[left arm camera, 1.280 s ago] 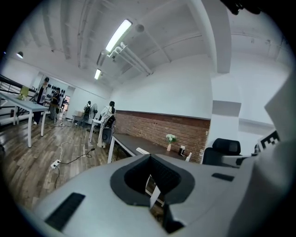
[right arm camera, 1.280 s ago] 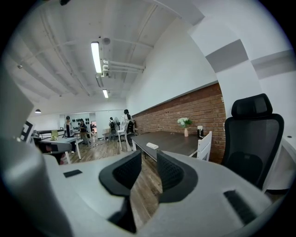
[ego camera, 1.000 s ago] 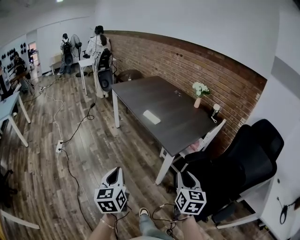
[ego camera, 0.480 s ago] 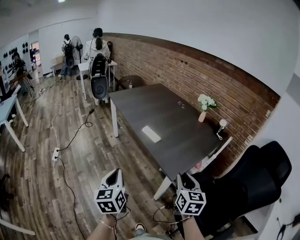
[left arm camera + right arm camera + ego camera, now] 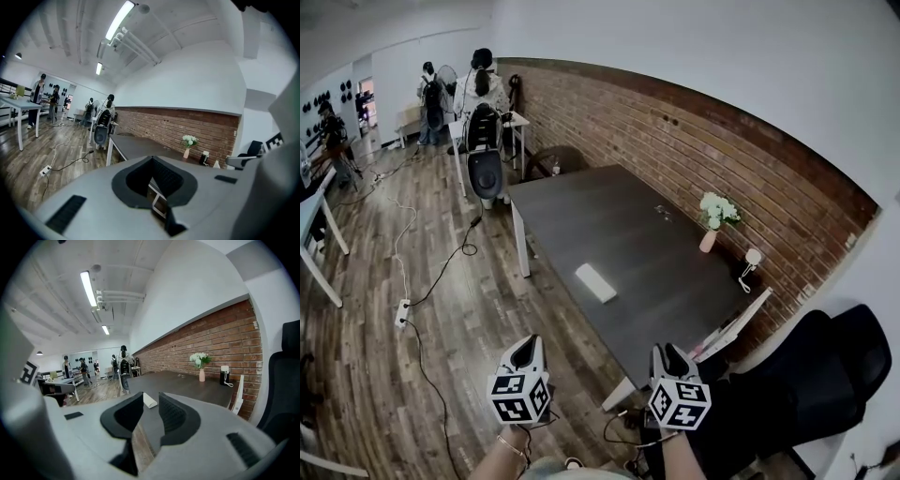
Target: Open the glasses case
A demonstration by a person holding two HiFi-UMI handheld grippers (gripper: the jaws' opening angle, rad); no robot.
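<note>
Glasses case (image 5: 595,282): white, oblong, closed, lying flat on the dark table (image 5: 619,211), close to the table's left-hand edge in the head view. Its long axis runs from upper left to lower right of that frame. Both grippers sit at the bottom of the frame, over the wood floor, well apart from the case. The case lies above them, roughly midway between the two. Left gripper (image 5: 528,349): jaws drawn together at the tips, nothing held; its own view does not show the case. Right gripper (image 5: 668,354): jaws wide, empty; its own view shows the case far off along the line of its gap. Judgement: the right gripper is the better aimed; neither is clearly nearer. Approach must be finished before any opening; the lid seam cannot be made out from here.
</note>
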